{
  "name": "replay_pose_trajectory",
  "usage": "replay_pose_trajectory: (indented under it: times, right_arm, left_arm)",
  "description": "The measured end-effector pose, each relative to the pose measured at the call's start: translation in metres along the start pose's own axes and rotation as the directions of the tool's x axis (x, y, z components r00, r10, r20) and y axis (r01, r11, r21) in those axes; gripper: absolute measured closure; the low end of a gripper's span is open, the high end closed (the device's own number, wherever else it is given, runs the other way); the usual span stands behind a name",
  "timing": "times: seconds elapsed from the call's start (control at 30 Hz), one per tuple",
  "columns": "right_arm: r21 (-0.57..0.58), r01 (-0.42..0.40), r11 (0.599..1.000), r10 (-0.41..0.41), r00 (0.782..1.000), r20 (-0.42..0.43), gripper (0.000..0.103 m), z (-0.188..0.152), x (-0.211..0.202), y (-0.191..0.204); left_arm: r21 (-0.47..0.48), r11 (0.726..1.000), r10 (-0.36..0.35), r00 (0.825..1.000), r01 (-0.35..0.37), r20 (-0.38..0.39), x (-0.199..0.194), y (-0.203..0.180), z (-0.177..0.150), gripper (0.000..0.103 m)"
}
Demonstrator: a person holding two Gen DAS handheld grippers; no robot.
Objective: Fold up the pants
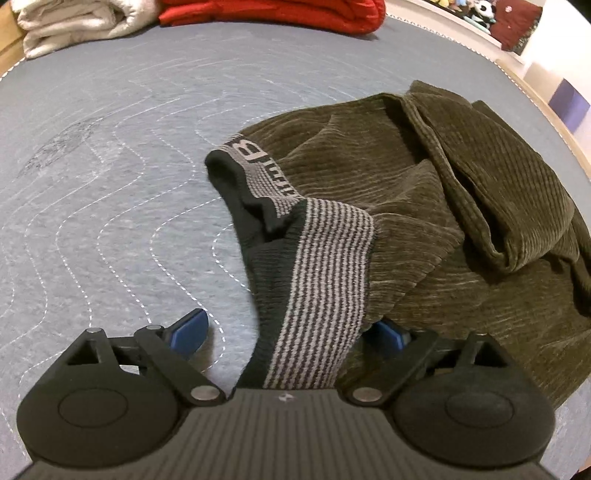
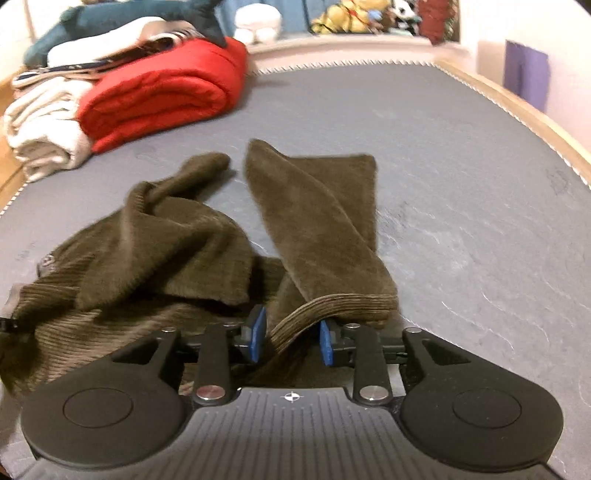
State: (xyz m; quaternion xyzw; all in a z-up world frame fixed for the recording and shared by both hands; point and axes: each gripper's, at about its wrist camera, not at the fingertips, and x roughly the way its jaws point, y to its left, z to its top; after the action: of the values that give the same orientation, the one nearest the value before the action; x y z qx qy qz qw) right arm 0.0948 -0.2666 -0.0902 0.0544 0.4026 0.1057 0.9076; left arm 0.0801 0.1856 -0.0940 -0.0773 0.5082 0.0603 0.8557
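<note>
I saw ribbed olive corduroy pants (image 1: 424, 206) with a striped knit waistband (image 1: 325, 280), lying on a matt grey quilted felt mat (image 1: 110, 184); at eleven o'clock a red puffy blanket (image 2: 159, 92) looked smooth.

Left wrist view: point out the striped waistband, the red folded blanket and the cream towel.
Striped waistband (image 1: 325, 266): left wrist view, on the striped band's middle.
Red folded blanket (image 1: 273, 13): left wrist view, on its front fold.
Cream towel (image 1: 74, 26): left wrist view, on its rolled front.
</note>
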Motion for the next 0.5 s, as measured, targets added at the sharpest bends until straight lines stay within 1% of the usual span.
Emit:
replay_pose_trajectory:
  times: [0.07,0.13,0.3,0.37,0.4,0.43,0.47,0.5]
  right_arm:
    - [0.033,0.004,0.999,-0.004,1.0,-0.017,0.071,0.0,0.002,-0.008]
    - [0.054,0.009,0.998,-0.007,1.0,-0.029,0.071,0.0,0.003,-0.014]
    - [0.084,0.017,0.996,-0.015,1.0,-0.014,0.071,0.002,-0.005,-0.027]
    - [0.088,0.031,0.996,-0.031,1.0,-0.004,0.068,0.003,-0.007,-0.031]
    - [0.087,0.042,0.995,-0.042,0.999,0.003,0.067,0.004,-0.009,-0.033]
    - [0.087,0.063,0.994,-0.065,0.998,0.016,0.063,0.005,-0.011,-0.035]
    - [0.081,0.102,0.992,-0.105,0.994,0.036,0.055,0.006,-0.013,-0.035]
    - [0.069,0.137,0.988,-0.141,0.989,0.054,0.053,0.007,-0.015,-0.035]
  left_arm:
    - [-0.001,1.0,-0.005,1.0,0.005,0.001,0.001,-0.001,-0.001,0.01]
    - [-0.008,1.0,-0.016,1.0,0.016,0.002,0.001,0.0,-0.001,0.014]
    - [0.006,1.0,-0.025,1.0,0.024,0.006,0.002,-0.003,-0.002,0.021]
    - [0.006,1.0,-0.028,1.0,0.028,0.007,0.001,-0.002,-0.002,0.023]
    - [0.001,0.999,-0.034,0.999,0.034,0.007,0.001,-0.002,-0.002,0.027]
    - [-0.003,0.999,-0.044,0.999,0.044,0.007,0.001,-0.001,-0.003,0.034]
    - [-0.008,0.998,-0.057,0.998,0.057,0.007,0.0,-0.001,-0.003,0.039]
    - [-0.013,0.998,-0.066,0.998,0.066,0.009,-0.001,-0.001,-0.003,0.043]
